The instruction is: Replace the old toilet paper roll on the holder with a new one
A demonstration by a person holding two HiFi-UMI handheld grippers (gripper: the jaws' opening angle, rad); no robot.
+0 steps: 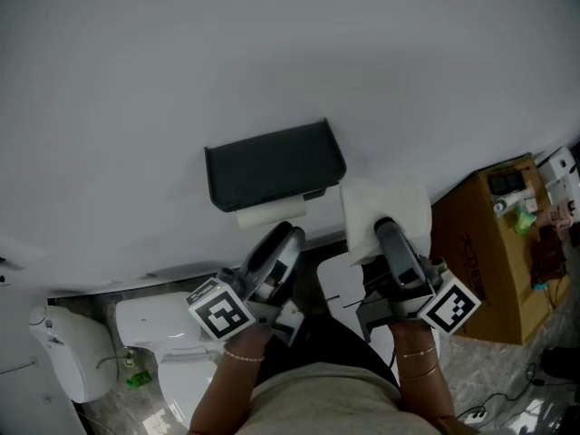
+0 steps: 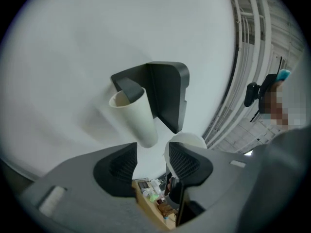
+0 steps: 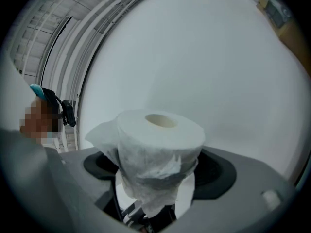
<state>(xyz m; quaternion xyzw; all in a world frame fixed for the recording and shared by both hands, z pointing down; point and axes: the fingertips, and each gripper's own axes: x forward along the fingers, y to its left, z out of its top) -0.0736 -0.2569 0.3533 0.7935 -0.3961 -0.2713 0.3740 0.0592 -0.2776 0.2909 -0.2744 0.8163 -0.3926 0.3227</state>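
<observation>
Left gripper (image 2: 151, 163): jaws apart, nothing squeezed between them.
Right gripper (image 3: 158, 174): jaws tight on a paper roll (image 3: 160, 137).
Hands: left hand (image 1: 246, 336) and right hand (image 1: 413, 332) side by side, one behind each gripper.

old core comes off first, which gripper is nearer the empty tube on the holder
Left. The left gripper sits just below the cardboard tube, jaws apart; the right gripper is off to its right, holding the new roll.
</observation>
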